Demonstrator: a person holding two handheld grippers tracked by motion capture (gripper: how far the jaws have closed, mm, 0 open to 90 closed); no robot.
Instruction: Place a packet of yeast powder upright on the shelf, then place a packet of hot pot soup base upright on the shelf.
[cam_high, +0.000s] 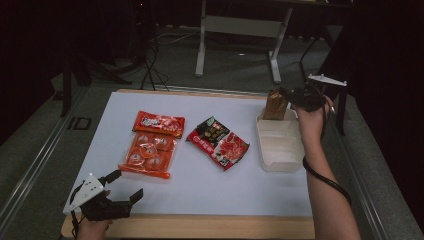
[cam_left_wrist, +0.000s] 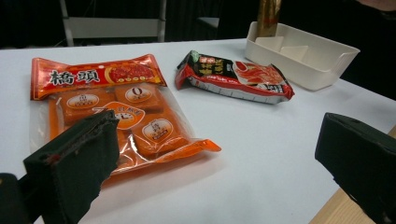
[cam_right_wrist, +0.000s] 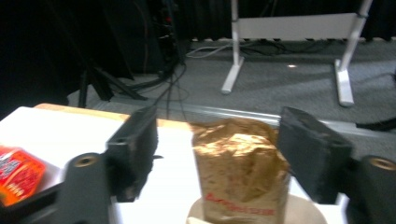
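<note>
Already my right gripper (cam_right_wrist: 217, 154) stood apart around the brown packet (cam_high: 274, 105), upright in the white bin (cam_high: 280, 162) at two o'clock; left gripper (cam_high: 121, 189) apart, two red packs left

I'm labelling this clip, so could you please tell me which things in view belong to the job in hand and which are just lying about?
In the job:
- gold packet, standing upright in the tray's far compartment
- white tray
- right tool, open, either side of the packet's top

Lying about:
- orange snack pack
- red-and-black pouch
- left tool, open and idle
</note>
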